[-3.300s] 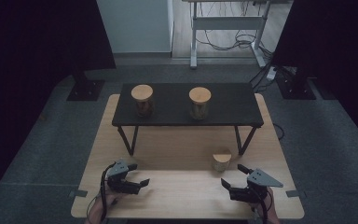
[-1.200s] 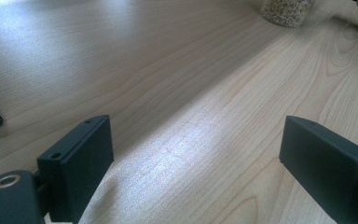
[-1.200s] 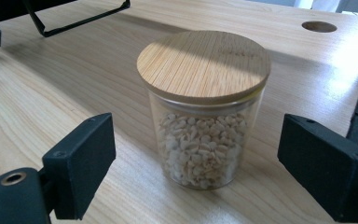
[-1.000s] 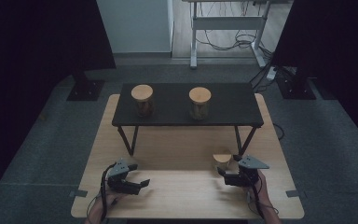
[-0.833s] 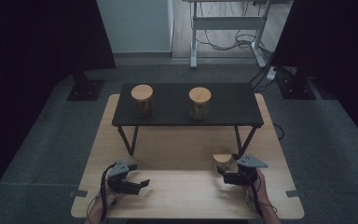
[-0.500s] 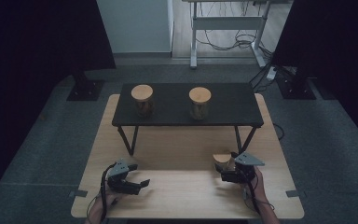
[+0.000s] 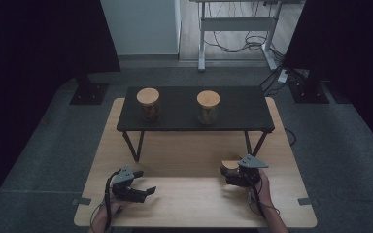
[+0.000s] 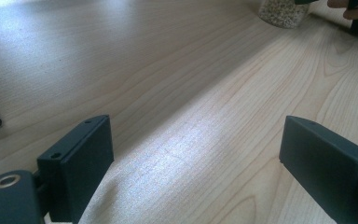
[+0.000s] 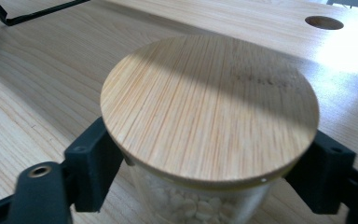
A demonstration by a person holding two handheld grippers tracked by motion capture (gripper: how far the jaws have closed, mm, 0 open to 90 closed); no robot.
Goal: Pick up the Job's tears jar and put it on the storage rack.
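A small glass jar (image 9: pixel 205 126) with a round bamboo lid, holding pale grains, stands on the wooden table (image 7: pixel 184 150) at the front right. My right gripper (image 9: pixel 205 172) is open, with one jaw on each side of the jar just under the lid and close to the glass. From above, the same jar (image 7: pixel 229 165) sits right in front of the right gripper (image 7: pixel 234 177). At the front left my left gripper (image 7: pixel 145 192) rests low over bare wood, open and holding nothing. The left gripper view has its wide-apart jaws (image 8: pixel 196 158) and the jar (image 8: pixel 282 11) far off.
A low black table (image 7: pixel 238 104) stands across the back of the wooden table and carries two more bamboo-lidded jars (image 7: pixel 148 104) (image 7: pixel 208 107). Its thin black legs (image 7: pixel 132 145) reach the wood. A cable hole (image 9: pixel 324 22) lies beyond the jar.
My right gripper has moved forward and left until its jaws flank the jar. The left gripper has stayed where it was.
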